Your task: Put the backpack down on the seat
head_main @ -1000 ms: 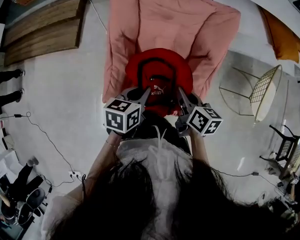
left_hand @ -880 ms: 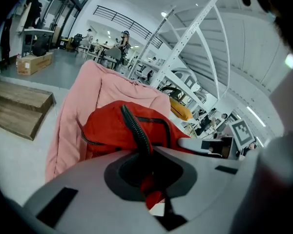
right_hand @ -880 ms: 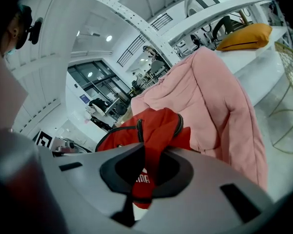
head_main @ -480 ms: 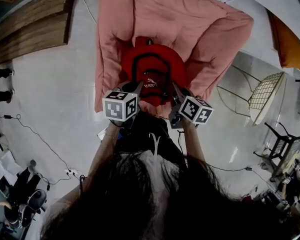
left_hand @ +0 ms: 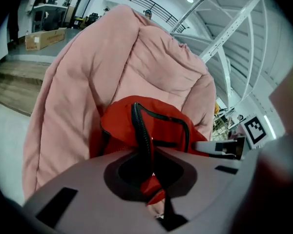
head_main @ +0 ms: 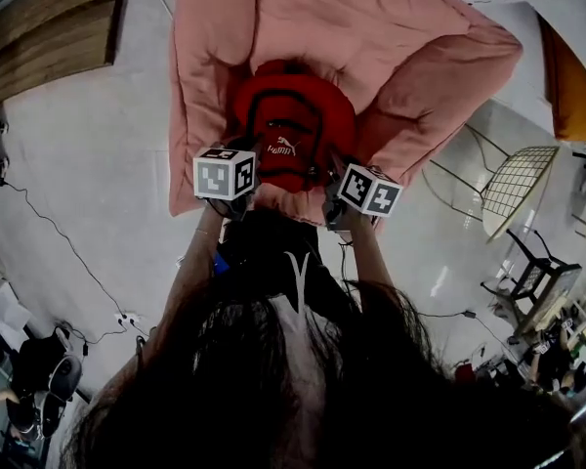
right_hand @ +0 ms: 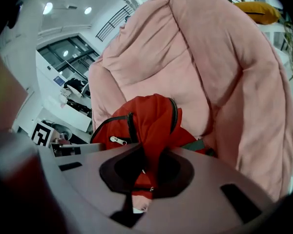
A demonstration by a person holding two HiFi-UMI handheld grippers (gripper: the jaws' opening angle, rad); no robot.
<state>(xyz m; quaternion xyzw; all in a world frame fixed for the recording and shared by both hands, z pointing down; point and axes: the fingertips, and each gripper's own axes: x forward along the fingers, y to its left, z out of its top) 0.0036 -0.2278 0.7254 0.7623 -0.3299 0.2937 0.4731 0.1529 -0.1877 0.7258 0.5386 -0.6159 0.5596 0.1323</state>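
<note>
Head view: the red backpack [head_main: 293, 135] lies in the hollow of the pink seat [head_main: 371, 27], between its arms, with its near end at the seat's front edge. The left gripper [head_main: 246, 191] and right gripper [head_main: 334, 186] hang at that front edge, one at each side of the pack.

Left gripper view: the jaws are clamped together on the pack's black piping [left_hand: 140, 130] and a fold of red cloth, with the seat back rising behind.

Right gripper view: the jaws are pinched on a fold of red fabric, with the pack low against the seat cushion.

The set-down looks nearly done. Next, let the pack's weight settle on the seat, then part both jaws and draw back from the front edge.
</note>
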